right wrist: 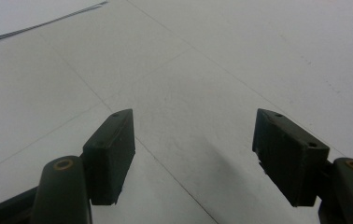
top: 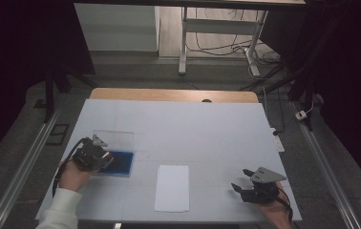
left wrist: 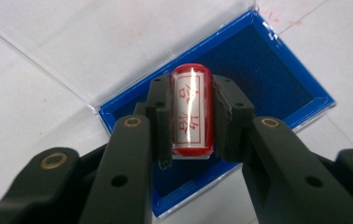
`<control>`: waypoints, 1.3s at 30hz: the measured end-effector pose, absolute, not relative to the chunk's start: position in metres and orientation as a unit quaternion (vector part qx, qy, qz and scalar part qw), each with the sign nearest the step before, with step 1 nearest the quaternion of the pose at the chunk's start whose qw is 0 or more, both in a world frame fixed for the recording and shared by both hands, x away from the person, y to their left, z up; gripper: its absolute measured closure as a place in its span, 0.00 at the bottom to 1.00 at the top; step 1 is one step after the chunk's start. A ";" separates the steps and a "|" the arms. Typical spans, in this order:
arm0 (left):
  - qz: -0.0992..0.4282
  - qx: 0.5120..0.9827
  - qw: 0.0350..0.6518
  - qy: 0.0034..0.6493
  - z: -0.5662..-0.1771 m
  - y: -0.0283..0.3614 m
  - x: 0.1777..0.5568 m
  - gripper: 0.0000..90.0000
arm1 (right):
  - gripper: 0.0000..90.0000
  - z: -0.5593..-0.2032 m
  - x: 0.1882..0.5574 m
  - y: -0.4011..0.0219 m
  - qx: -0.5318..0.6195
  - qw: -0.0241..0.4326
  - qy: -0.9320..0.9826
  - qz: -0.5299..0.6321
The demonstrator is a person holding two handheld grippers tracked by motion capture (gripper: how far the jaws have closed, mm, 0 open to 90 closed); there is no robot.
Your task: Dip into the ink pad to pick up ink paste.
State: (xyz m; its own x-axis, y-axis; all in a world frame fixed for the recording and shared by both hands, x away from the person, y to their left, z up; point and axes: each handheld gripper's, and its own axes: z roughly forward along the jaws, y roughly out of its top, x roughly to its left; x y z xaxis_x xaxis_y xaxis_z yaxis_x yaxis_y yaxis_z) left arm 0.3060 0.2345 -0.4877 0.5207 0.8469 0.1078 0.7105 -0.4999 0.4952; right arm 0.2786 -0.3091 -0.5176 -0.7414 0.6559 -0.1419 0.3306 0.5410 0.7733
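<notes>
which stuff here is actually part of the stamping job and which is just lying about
In the job:
- red stamp, clamped in the left gripper
- blue ink pad, clear lid open, right below the stamp
- white sheet of paper, likely where the stamp goes next

Just about:
- right gripper, open, holding nothing, over the bare table
- cables and desk legs on the floor beyond

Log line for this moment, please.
left gripper: shut on stamp, over open ink pad | right gripper: open, empty | paper: between grippers
</notes>
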 end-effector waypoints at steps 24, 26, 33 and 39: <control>0.179 0.847 0.206 0.456 -0.493 0.235 0.304 0.78 | 0.32 -0.517 0.279 -0.307 0.284 0.214 0.854 0.379; 0.180 0.849 0.204 0.453 -0.493 0.235 0.304 0.78 | 0.32 -0.516 0.279 -0.307 0.284 0.216 0.854 0.379; 0.178 0.848 0.208 0.454 -0.494 0.236 0.304 0.78 | 0.32 -0.516 0.279 -0.306 0.285 0.214 0.854 0.379; 0.181 0.847 0.208 0.453 -0.494 0.235 0.303 0.78 | 0.32 -0.516 0.279 -0.307 0.285 0.215 0.852 0.383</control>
State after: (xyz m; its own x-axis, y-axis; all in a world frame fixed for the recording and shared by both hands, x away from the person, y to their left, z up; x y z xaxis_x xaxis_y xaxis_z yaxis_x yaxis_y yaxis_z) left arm 0.3035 0.2351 -0.4938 0.5230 0.8440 0.1188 0.6931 -0.5023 0.5171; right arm 0.2788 -0.3073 -0.5159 -0.7447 0.6507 -0.1482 0.3214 0.5442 0.7749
